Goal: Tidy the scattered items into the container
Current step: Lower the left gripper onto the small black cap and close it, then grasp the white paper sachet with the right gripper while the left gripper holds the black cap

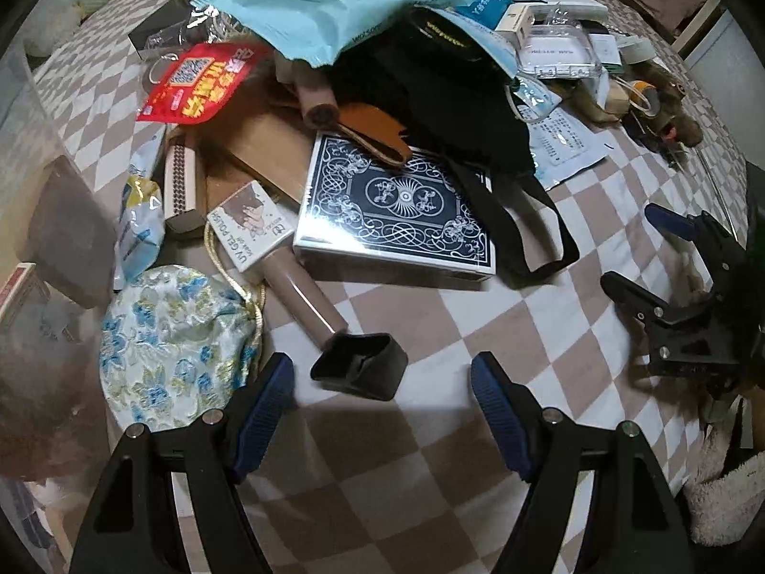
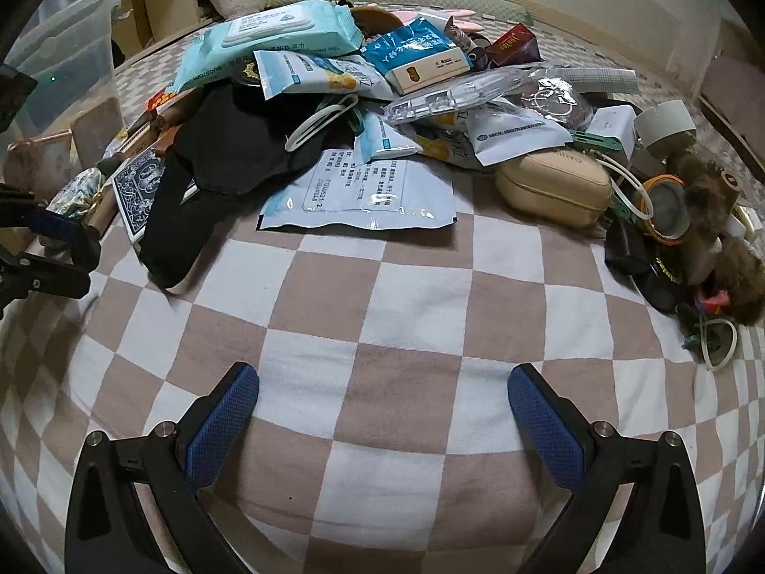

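Observation:
My left gripper [image 1: 382, 378] is open, low over the checkered cloth, with nothing pressed between its pads. Just ahead of its fingertips lies the black cap [image 1: 358, 366] of a brown gel polish tube [image 1: 306, 301] whose white box [image 1: 248, 225] rests on the pile. A floral pouch [image 1: 177, 349] sits by the left finger, and a dark blue card box [image 1: 397, 210] lies behind the tube. My right gripper [image 2: 382, 382] is open over bare cloth, well short of the heap; its other view shows it empty [image 1: 640, 253]. The clear plastic container [image 2: 71, 48] stands at the far left.
A heap of packets fills the middle: a wet wipes pack [image 2: 272, 33], a black fabric bag [image 2: 224, 143], a white sachet [image 2: 363, 191], a beige case [image 2: 554, 186]. Furry toys and tape rolls [image 2: 669, 205] lie at the right. Bare checkered cloth [image 2: 382, 296] spreads in front.

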The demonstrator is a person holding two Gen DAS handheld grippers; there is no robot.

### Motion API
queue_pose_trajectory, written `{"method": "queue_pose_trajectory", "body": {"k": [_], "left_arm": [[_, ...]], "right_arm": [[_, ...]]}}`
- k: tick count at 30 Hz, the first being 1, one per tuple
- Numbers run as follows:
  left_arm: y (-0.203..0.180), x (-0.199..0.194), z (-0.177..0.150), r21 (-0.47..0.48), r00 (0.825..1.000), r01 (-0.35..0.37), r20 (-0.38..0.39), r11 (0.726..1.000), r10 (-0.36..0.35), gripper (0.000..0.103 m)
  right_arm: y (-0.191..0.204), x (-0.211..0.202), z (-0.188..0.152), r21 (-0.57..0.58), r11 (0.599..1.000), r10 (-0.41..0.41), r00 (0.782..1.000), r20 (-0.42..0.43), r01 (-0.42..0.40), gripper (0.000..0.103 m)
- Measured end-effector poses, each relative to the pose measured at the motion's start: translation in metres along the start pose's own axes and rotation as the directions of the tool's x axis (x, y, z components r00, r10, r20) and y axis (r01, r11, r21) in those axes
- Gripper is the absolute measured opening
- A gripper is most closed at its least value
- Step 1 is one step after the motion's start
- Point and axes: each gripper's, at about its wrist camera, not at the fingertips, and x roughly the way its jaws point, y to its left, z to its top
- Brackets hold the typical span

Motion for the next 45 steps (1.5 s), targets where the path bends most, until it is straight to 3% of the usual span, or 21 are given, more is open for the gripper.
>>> {"method": "queue_pose_trajectory", "body": {"k": [4,6,10,11,13,16,19,20,22,25,28,33,37,38,40,45], "left_arm": [[0.002,0.002,0.001,-0.009,1.0,0.009,-0.004,1.0,-0.009,0.076],[0.004,0.001,0.001,-0.016,1.0,0.015,0.003,1.0,-0.015,0.063],[0.008,-0.002,0.001,-0.026,1.0,0.023,0.018,0.999,-0.022,0.051],[0.009,-0.003,0.001,-0.024,1.0,0.02,0.02,1.0,-0.02,0.048],[0.01,-0.004,0.0,-0.02,1.0,0.015,0.021,1.0,-0.014,0.041],[0.012,-0.005,0.0,-0.011,1.0,0.014,0.021,1.0,-0.014,0.038],[0.013,-0.006,0.0,0.002,1.0,0.021,0.02,1.0,-0.022,0.037],[0.012,-0.007,0.0,0.008,1.0,0.024,0.02,1.0,-0.024,0.037],[0.009,-0.007,-0.001,0.03,1.0,0.024,0.019,0.999,-0.025,0.037],[0.004,-0.008,-0.001,0.07,1.0,0.017,0.016,0.997,-0.018,0.037],[0.0,-0.009,-0.001,0.097,1.0,0.02,0.016,0.995,-0.022,0.037],[-0.005,-0.009,0.0,0.137,1.0,0.014,0.014,0.99,-0.016,0.037],[-0.003,-0.01,0.004,0.144,1.0,0.012,0.012,0.989,-0.014,0.035],[-0.003,-0.011,0.005,0.144,1.0,0.014,0.014,0.989,-0.016,0.034],[-0.001,-0.014,0.007,0.146,1.0,0.014,0.022,0.989,-0.017,0.032],[0.005,-0.019,0.012,0.146,0.999,0.005,0.041,0.989,-0.011,0.026]], "right_arm": [[-0.001,0.0,-0.001,0.002,1.0,0.004,1.0,-0.001,-0.004,0.103],[-0.001,-0.001,-0.002,0.0,1.0,0.001,1.0,0.005,-0.001,0.103],[-0.004,-0.008,-0.001,0.007,1.0,0.008,1.0,0.023,-0.009,0.103],[-0.007,-0.012,0.0,0.016,1.0,0.013,0.999,0.03,-0.013,0.1],[-0.011,-0.018,0.002,0.025,1.0,0.0,0.999,0.046,-0.002,0.079],[-0.017,-0.025,0.009,-0.014,0.998,-0.057,0.996,0.065,0.058,0.059],[-0.012,-0.029,0.008,-0.17,0.966,-0.178,0.977,0.12,0.197,0.057],[-0.009,-0.029,0.006,-0.247,0.934,-0.225,0.962,0.154,0.258,0.057],[0.006,-0.026,0.003,-0.415,0.825,-0.308,0.921,0.239,0.384,0.057],[0.018,-0.02,0.0,-0.567,0.684,-0.339,0.888,0.309,0.459,0.057],[0.027,-0.01,-0.01,-0.677,0.557,-0.34,0.876,0.343,0.481,0.056],[0.041,0.005,-0.012,-0.763,0.379,-0.352,0.844,0.406,0.525,0.055],[0.05,0.028,-0.01,-0.802,0.236,-0.354,0.817,0.454,0.548,0.034],[0.052,0.035,-0.01,-0.807,0.2,-0.353,0.81,0.469,0.555,0.032],[0.055,0.042,-0.007,-0.808,0.156,-0.352,0.796,0.492,0.568,0.032],[0.06,0.047,0.006,-0.811,0.139,-0.349,0.795,0.496,0.568,0.032]]}}
